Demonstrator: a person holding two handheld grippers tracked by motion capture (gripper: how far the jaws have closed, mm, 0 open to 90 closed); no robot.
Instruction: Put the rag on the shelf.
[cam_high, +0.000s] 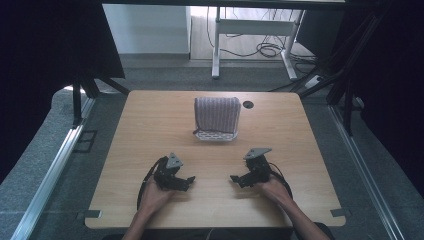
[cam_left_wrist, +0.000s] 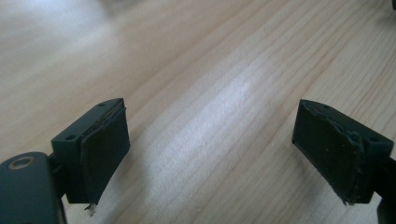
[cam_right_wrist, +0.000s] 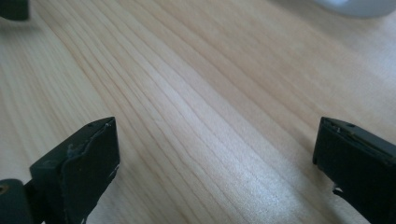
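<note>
high view, wooden table (cam_high: 150, 125), folded cloth (cam_high: 217, 117) on a white tray at the far middle, left gripper (cam_high: 186, 182) and right gripper (cam_high: 238, 180) low near the front edge (tips facing each other), well apart from the cloth, left gripper view, jaws wide over bare wood, right gripper view, jaws wide, nothing between

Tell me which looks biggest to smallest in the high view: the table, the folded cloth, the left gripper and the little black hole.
1. table
2. folded cloth
3. left gripper
4. black hole
</note>
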